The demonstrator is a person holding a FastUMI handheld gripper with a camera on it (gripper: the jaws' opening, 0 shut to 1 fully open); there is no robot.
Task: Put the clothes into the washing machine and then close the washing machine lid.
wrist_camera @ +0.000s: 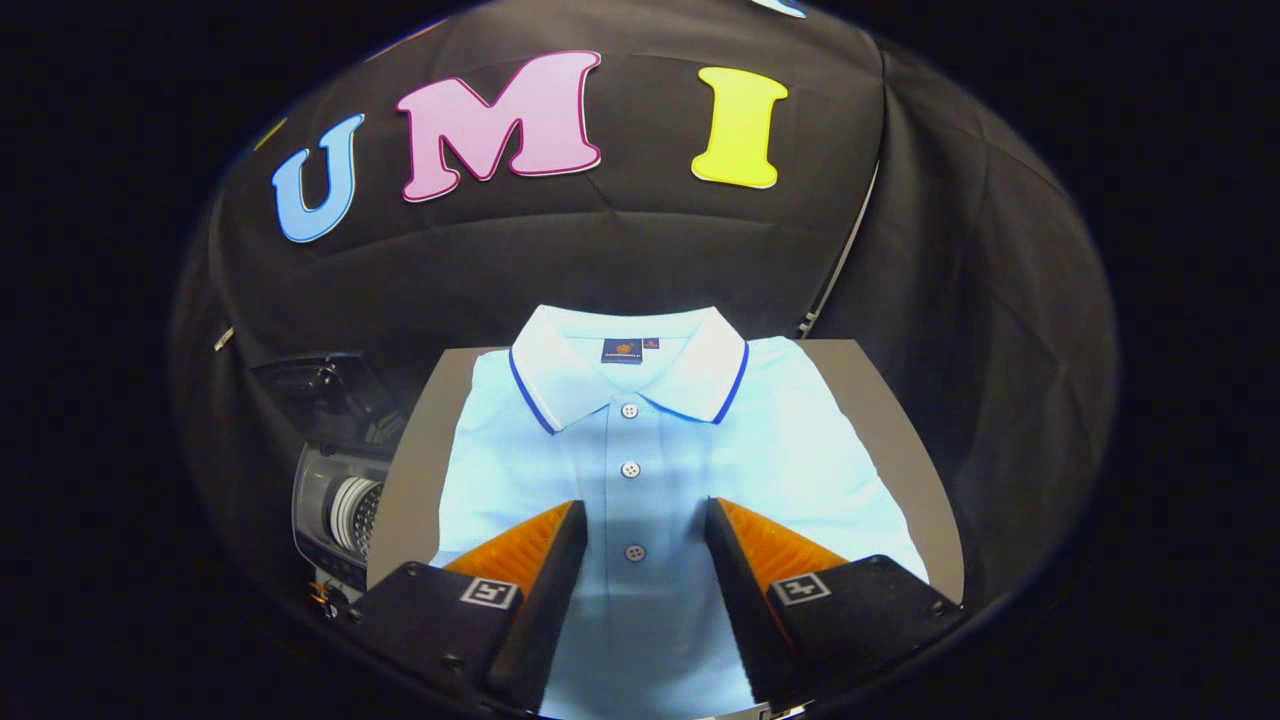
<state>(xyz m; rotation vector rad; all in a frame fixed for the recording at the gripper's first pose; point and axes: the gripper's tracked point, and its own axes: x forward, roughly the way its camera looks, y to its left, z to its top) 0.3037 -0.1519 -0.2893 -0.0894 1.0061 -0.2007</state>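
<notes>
Gripper [645, 515] sits wide open, holding nothing, above a light blue polo shirt [640, 450]. Shirt's flat on the table [870, 390], washing machine [345, 505] beside it.

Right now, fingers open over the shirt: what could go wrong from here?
1. The gripper is open over the button strip of the flat shirt; closing there may pinch only the top layer, so the shirt could unfold and drag.
2. The shirt hangs past the near edge of the table; a weak pinch may let it slide off.
3. The washing machine sits low beside the table, so a trailing sleeve might catch its rim.
</notes>
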